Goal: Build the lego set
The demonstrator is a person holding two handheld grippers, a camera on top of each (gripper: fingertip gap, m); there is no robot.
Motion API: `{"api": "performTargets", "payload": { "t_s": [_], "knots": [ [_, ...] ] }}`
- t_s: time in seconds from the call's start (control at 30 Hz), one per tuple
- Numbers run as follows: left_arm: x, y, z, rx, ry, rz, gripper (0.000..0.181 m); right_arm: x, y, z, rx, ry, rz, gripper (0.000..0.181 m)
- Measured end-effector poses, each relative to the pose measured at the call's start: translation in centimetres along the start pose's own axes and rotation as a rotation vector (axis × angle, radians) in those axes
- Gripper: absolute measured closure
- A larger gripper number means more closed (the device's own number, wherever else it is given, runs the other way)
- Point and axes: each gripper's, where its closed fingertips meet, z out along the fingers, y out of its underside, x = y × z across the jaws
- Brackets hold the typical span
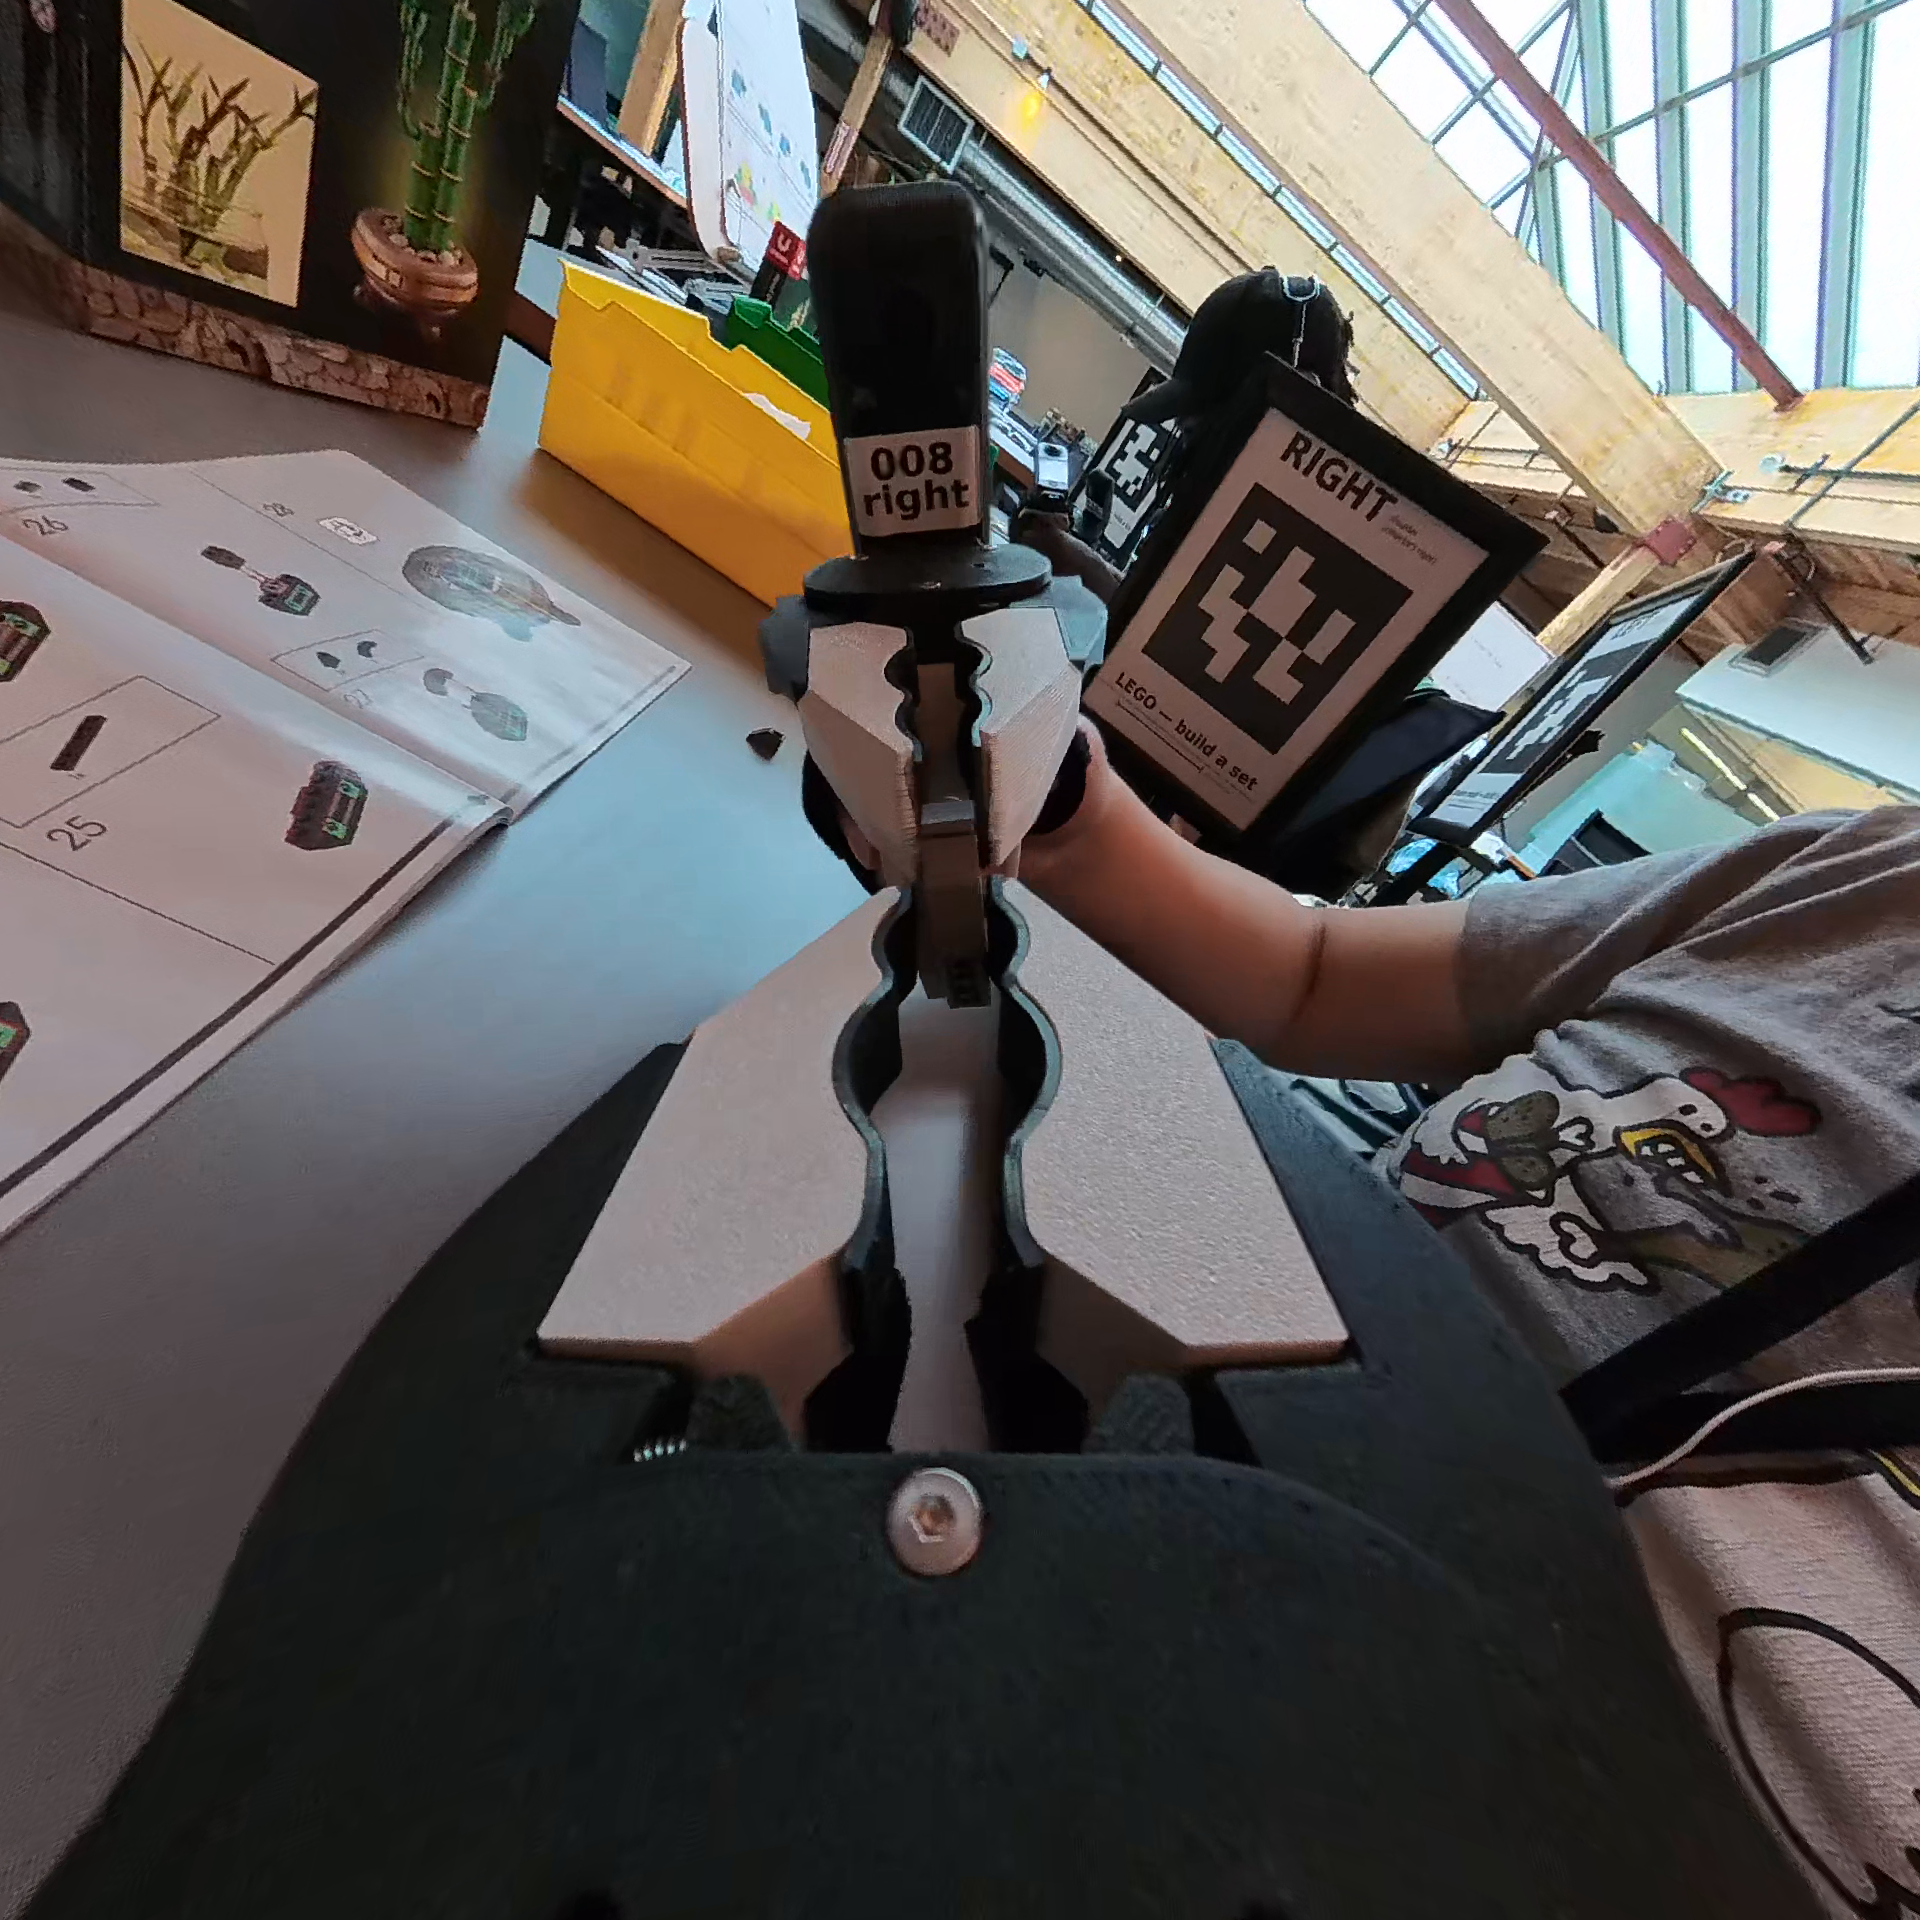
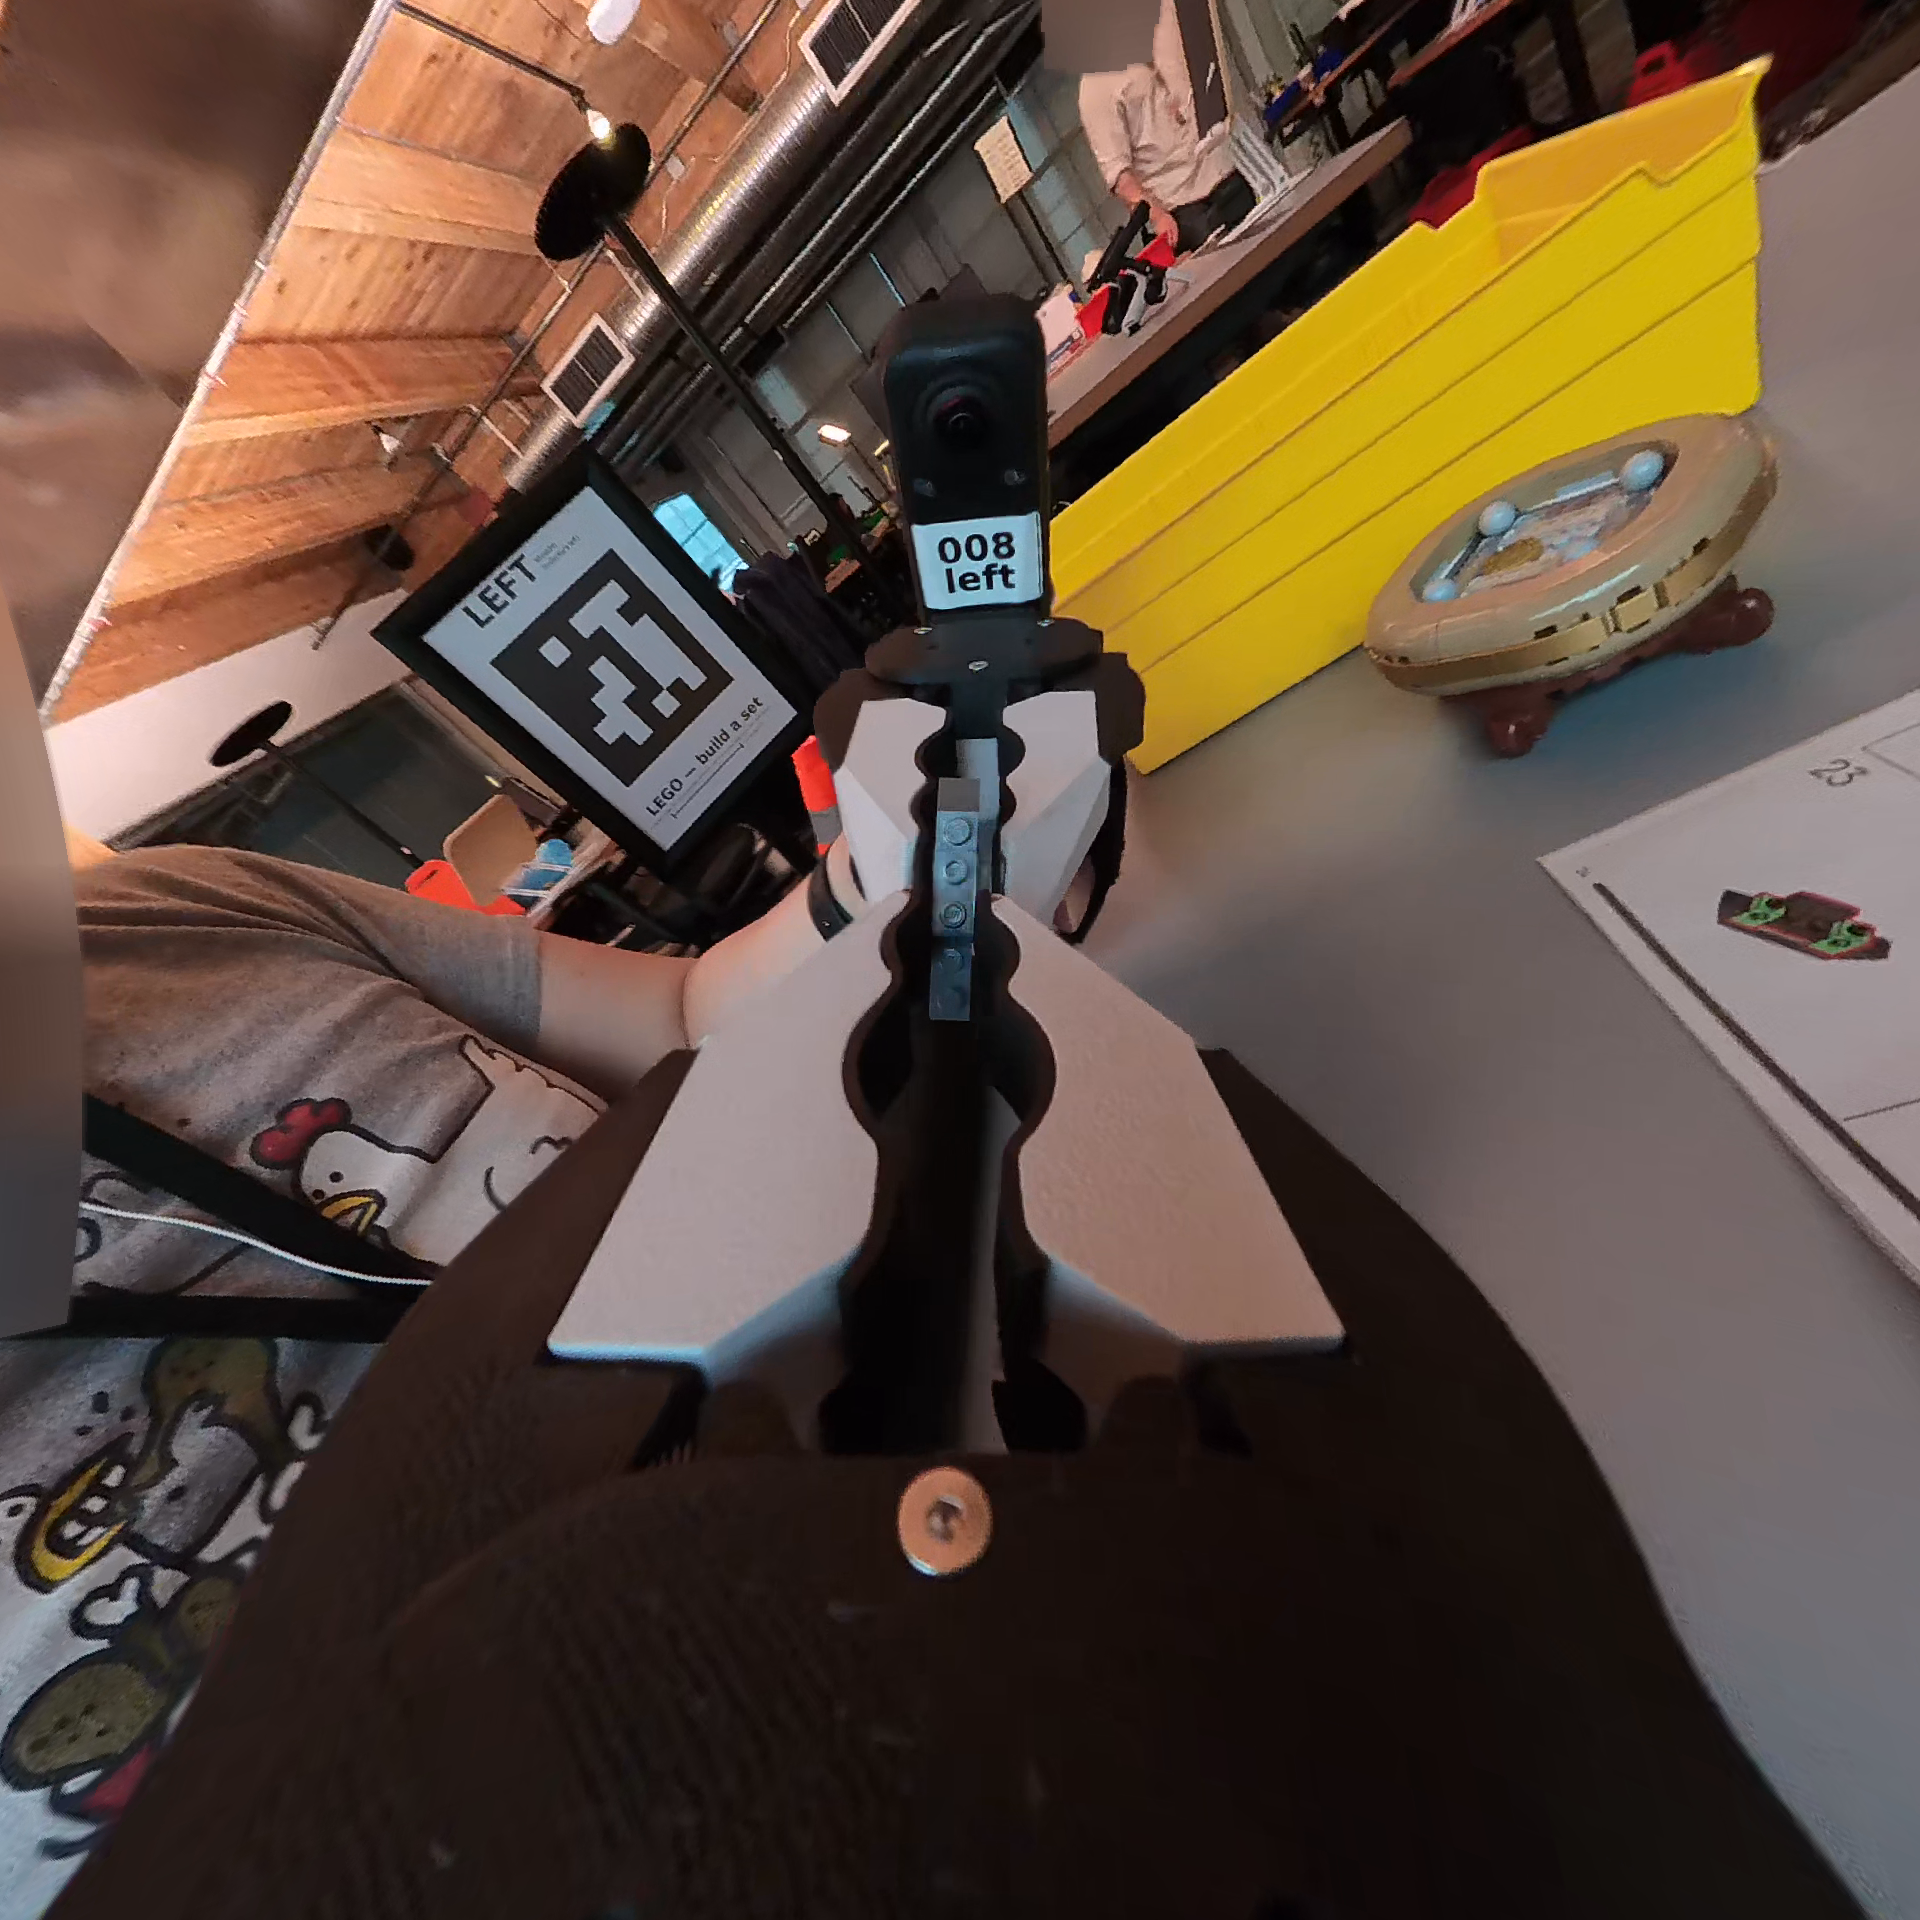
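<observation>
At ten o'clock from my left gripper, only its camera shows the one set box. Only my right gripper sees the one round tan base, at two o'clock. One yellow bin shows in both. Both clamp one grey studded plate, dead centre.

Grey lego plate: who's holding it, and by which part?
Both. The grey lego plate spans tip to tip in the air: the right gripper pinches its near end, the left gripper the opposite end. Its studded middle shows between the tips.
</observation>
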Motion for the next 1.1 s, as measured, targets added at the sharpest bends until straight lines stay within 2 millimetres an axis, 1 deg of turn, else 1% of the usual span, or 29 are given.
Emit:
{"api": "performTargets", "payload": {
  "t_s": [0.1,0.27,0.37,0.43,0.5,0.53,0.57,0.63,0.73,0.8,0.87,0.93,1.0,1.1],
  "knots": [
    [-0.1,0.2,0.1,-0.009,0.002,-0.021,0.160,0.7,0.2,-0.4,-0.004,0.004,0.074,0.176],
    [-0.4,1.2,0.4,-0.064,-0.016,-0.021,0.150,1.2,0.3,-0.9,0.010,-0.031,0.168,0.176],
    [-1.5,1.6,0.2,-0.100,-0.095,0.029,0.149,1.2,0.4,-1.1,0.007,-0.048,0.198,0.176],
    [-1.5,1.6,0.1,-0.108,-0.119,0.086,0.144,0.9,0.3,-1.3,0.011,-0.075,0.223,0.176],
    [-1.7,1.4,-0.1,-0.123,-0.173,0.206,0.129,0.5,0.5,-1.5,-0.012,-0.105,0.246,0.176],
    [-2.2,1.6,-0.3,-0.158,-0.234,0.312,0.116,0.2,0.8,-1.6,-0.037,-0.121,0.260,0.176],
    [-2.6,1.9,-0.4,-0.204,-0.294,0.436,0.108,-0.1,1.3,-1.7,-0.069,-0.140,0.275,0.176],
    [-2.2,2.4,0.2,-0.250,-0.350,0.647,0.099,-0.6,2.0,-2.0,-0.112,-0.167,0.305,0.176],
    [-0.3,2.9,1.6,-0.247,-0.353,0.864,0.108,-1.3,3.2,-2.3,-0.189,-0.221,0.370,0.176],
    [0.6,3.2,2.2,-0.246,-0.339,0.935,0.115,-2.0,3.9,-2.4,-0.237,-0.262,0.403,0.176],
    [1.5,3.7,2.7,-0.254,-0.290,0.952,0.116,-2.4,4.9,-2.6,-0.300,-0.277,0.409,0.176],
    [2.2,4.5,3.0,-0.272,-0.238,0.973,0.123,-2.7,5.5,-2.7,-0.342,-0.284,0.401,0.176],
    [2.3,5.0,3.1,-0.289,-0.217,0.988,0.132,-2.9,5.8,-2.9,-0.368,-0.288,0.386,0.176],
    [2.9,5.2,3.2,-0.286,-0.170,0.944,0.139,-2.7,6.3,-3.2,-0.411,-0.266,0.358,0.176]
  ]
}}
